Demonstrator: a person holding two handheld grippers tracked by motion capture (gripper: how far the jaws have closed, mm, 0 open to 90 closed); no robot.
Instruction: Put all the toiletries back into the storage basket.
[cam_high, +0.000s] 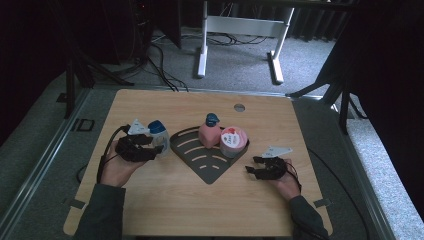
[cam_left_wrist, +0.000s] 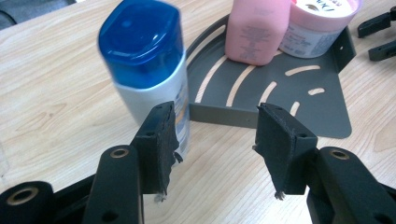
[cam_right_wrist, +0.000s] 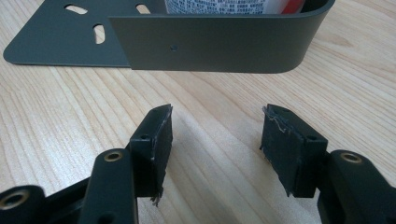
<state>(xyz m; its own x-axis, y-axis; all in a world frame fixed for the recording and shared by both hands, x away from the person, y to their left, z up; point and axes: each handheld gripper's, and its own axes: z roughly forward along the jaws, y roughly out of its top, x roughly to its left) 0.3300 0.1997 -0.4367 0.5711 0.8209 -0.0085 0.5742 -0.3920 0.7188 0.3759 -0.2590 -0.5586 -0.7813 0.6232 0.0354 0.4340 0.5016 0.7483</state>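
Bottle (cam_left_wrist: 147, 70) stands on counter (cam_high: 165, 200) beside rack (cam_left_wrist: 303, 93), just off left gripper (cam_left_wrist: 217, 140); both fingers released, empty. Centre it between fingers before clamping. Right gripper (cam_right_wrist: 217, 140) idles near rack.

Little print can be made out. The round pink tub (cam_left_wrist: 322, 23) carries dark script on its white lid, cut off by the frame edge and too partial to read, and fine print on its side label that is too small to tell. The pink bottle (cam_left_wrist: 257, 30) has a block of small print on its back, also illegible. The blue-capped bottle (cam_left_wrist: 149, 70) shows an unreadable label strip.
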